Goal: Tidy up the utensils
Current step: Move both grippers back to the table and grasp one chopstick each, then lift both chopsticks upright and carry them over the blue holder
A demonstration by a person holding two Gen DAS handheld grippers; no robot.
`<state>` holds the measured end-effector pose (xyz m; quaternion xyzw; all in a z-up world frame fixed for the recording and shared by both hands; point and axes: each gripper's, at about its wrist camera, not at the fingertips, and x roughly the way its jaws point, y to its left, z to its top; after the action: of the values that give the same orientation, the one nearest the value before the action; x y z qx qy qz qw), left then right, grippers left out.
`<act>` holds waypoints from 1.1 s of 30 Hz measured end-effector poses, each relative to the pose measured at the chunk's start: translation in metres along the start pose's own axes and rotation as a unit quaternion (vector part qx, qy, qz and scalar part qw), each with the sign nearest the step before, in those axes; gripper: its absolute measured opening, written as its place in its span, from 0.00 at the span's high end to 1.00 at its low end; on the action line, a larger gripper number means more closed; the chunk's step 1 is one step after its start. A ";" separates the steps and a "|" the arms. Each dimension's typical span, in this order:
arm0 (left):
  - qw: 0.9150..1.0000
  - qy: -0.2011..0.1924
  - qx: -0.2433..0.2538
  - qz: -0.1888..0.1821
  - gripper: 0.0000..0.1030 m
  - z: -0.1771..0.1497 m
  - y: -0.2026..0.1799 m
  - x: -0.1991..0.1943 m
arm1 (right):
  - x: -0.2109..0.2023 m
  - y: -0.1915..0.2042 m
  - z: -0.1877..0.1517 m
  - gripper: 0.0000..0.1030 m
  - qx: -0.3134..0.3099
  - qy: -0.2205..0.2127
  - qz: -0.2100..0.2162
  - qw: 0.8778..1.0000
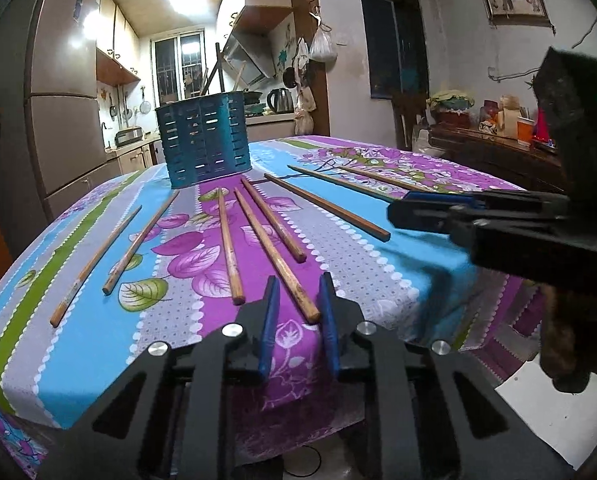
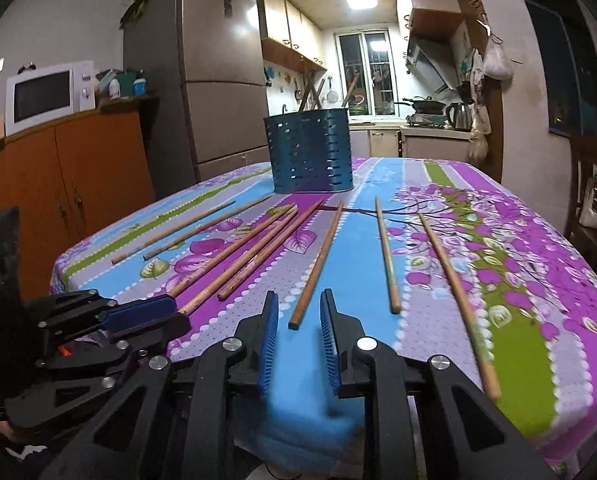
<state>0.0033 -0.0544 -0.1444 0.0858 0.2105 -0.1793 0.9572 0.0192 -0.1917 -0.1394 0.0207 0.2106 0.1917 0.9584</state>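
Note:
Several wooden chopsticks lie fanned out on the flowered tablecloth (image 1: 98,320) in front of a blue perforated utensil holder (image 1: 204,140) (image 2: 310,152), which has a few sticks standing in it. My left gripper (image 1: 298,278) sits low at the table's near edge. The near end of one light chopstick (image 1: 276,258) lies between its blue pads, with a gap on the left side. My right gripper (image 2: 299,293) is likewise open around the near end of a darker chopstick (image 2: 316,264). Each gripper shows in the other's view: the right gripper (image 1: 394,212) and the left gripper (image 2: 170,316).
More chopsticks lie to the left (image 1: 94,266) and to the right (image 2: 454,280) of the two grippers. A fridge (image 2: 218,60), an orange cabinet with a microwave (image 2: 44,96) and a cluttered side table (image 1: 498,136) surround the table. The cloth hangs over the near edge.

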 end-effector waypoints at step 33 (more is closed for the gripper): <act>0.999 -0.046 -0.011 0.011 0.95 0.020 0.007 -0.017 | -0.024 -0.008 0.022 0.93 -0.003 -0.056 -0.051 0.997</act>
<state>-0.0016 -0.0478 -0.1184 0.0694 0.1669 -0.1700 0.9687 0.0111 -0.2077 -0.1104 0.0179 0.1565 0.1419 0.9773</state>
